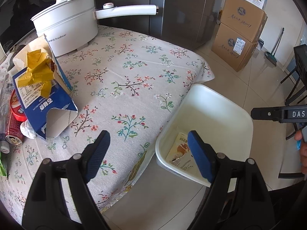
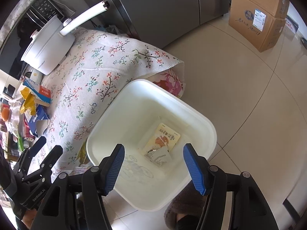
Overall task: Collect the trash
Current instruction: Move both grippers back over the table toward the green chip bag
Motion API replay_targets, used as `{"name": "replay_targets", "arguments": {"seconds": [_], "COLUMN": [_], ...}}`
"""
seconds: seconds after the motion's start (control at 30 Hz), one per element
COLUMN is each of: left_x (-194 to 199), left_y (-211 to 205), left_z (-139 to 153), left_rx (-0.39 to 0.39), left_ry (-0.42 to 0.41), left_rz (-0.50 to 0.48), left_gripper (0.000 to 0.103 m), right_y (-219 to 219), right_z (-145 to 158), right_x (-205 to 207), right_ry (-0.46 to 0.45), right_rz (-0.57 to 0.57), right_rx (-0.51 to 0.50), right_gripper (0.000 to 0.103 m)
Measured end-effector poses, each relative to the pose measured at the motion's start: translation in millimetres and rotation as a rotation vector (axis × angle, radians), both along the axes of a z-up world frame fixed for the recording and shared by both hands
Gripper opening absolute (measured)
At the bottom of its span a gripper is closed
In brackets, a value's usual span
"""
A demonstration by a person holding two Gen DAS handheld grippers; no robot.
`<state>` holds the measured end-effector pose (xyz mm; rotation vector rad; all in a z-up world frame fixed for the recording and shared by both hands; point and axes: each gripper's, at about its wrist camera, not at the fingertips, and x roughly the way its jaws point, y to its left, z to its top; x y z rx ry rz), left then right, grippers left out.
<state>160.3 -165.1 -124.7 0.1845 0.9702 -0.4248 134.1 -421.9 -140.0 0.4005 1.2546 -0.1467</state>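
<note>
A white trash bin stands on the floor against the table's edge; it also shows in the left wrist view. A yellow snack wrapper lies flat on its bottom, also seen in the left wrist view. My right gripper is open and empty above the bin. My left gripper is open and empty over the table's front edge. A torn blue box with crumpled yellow wrapper lies at the table's left, beside a red can and white tissue.
A white electric pot with a long handle stands at the back of the floral tablecloth. Stacked cardboard boxes and a grey fridge stand beyond. Black chair legs are on the right.
</note>
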Motion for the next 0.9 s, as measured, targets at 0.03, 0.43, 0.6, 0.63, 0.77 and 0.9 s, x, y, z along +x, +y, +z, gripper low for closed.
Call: {"name": "replay_targets", "arguments": {"seconds": [0.03, 0.43, 0.6, 0.63, 0.77, 0.9], "left_x": [0, 10, 14, 15, 15, 16], "left_y": [5, 77, 119, 127, 165, 206], "left_z": [1, 21, 28, 29, 33, 31], "left_rx": [0.001, 0.025, 0.04, 0.044, 0.064, 0.091], "left_ry": [-0.002, -0.035, -0.055, -0.059, -0.072, -0.075], "left_rz": [0.007, 0.144, 0.223, 0.239, 0.303, 0.371], "left_gripper": [0.083, 0.086, 0.088, 0.089, 0.089, 0.09], "right_y": [3, 66, 106, 114, 143, 169], "right_z": [2, 32, 40, 41, 41, 39], "right_x": [2, 40, 57, 60, 71, 80], "right_ry": [-0.003, -0.069, -0.093, -0.096, -0.102, -0.103], "right_rz": [0.004, 0.088, 0.145, 0.156, 0.193, 0.223], "right_rx": [-0.006, -0.025, -0.013, -0.013, -0.008, -0.003], "right_gripper": [0.068, 0.078, 0.081, 0.081, 0.081, 0.082]}}
